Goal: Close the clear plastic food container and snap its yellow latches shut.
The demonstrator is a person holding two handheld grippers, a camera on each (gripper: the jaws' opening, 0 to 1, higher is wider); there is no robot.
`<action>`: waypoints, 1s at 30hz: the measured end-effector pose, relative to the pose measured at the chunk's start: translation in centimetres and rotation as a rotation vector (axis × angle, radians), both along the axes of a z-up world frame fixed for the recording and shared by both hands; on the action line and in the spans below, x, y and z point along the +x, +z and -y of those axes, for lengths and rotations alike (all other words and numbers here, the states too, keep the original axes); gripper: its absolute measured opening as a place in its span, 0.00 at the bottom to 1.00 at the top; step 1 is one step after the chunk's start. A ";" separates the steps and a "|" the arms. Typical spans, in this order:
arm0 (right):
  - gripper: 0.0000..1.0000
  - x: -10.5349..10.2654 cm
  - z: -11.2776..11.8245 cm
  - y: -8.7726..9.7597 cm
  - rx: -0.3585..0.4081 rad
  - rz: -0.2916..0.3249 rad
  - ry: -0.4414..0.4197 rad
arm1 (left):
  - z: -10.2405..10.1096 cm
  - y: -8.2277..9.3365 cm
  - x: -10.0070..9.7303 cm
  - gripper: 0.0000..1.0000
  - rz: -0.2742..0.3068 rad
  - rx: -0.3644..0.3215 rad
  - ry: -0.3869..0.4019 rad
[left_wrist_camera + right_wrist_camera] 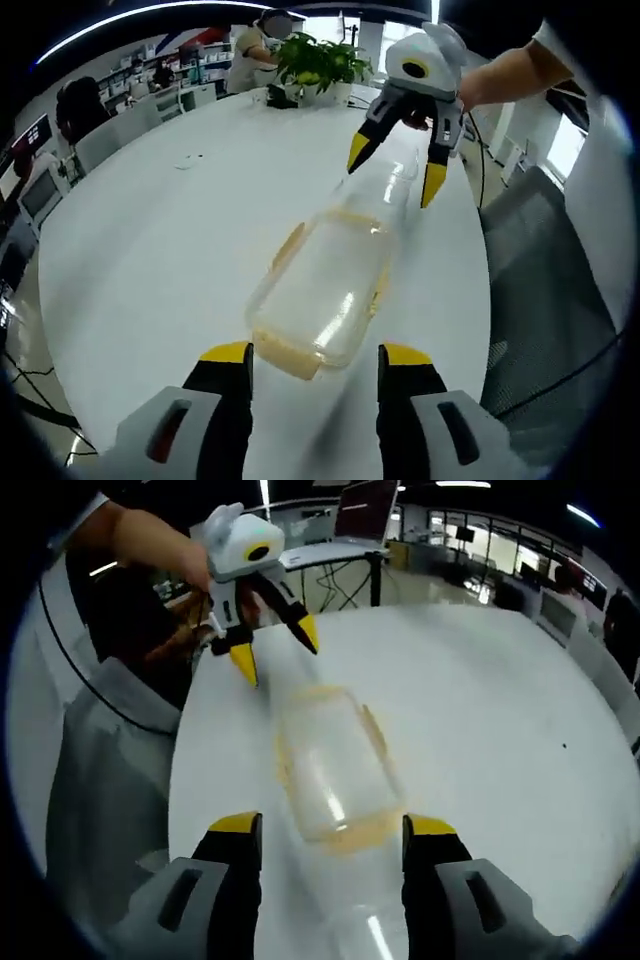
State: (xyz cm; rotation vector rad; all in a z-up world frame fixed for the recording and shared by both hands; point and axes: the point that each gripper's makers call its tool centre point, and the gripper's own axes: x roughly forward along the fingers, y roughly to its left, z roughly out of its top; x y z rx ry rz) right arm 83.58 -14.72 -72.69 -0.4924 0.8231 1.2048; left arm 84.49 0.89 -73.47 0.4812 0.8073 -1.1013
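A clear plastic food container [322,290] with yellow latches lies on the white table [150,250], blurred. Its near end sits just beyond my left gripper [316,355], which is open with nothing between its jaws. A clear lid [388,183] stretches flat from the container's far end toward my right gripper [395,170], which hangs open over it. In the right gripper view the container [335,770] lies just ahead of my open right gripper [333,826], and the clear lid [372,932] runs between the jaws. The left gripper [277,650] stands open beyond the container's far end.
A potted plant [320,62] stands at the table's far end, with a person and office chairs [110,135] around it. The table edge [487,300] drops to grey floor on the right. A laptop on a stand [362,515] is behind the table.
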 end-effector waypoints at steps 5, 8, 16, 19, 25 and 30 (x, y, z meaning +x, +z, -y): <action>0.54 0.0 -0.2 -1.0 -0.032 0.008 0.082 | 0.3 -0.8 0.4 0.45 -0.025 -0.015 -0.042; 0.53 0.1 -0.1 -1.5 -0.046 0.010 0.111 | 0.7 -1.1 0.6 0.46 -0.003 -0.016 -0.109; 0.53 0.5 0.1 -2.7 -0.066 -0.005 0.142 | 0.4 -2.3 1.2 0.48 0.010 0.034 -0.174; 0.53 0.6 0.2 -3.0 -0.074 -0.005 0.150 | 0.1 -2.6 1.3 0.49 0.021 0.051 -0.209; 0.52 0.9 0.3 -3.7 -0.110 0.016 0.185 | -0.1 -3.3 1.3 0.48 0.048 0.095 -0.310; 0.51 0.9 0.4 -4.4 -0.139 0.031 0.211 | 0.3 -3.6 1.5 0.48 0.046 0.096 -0.341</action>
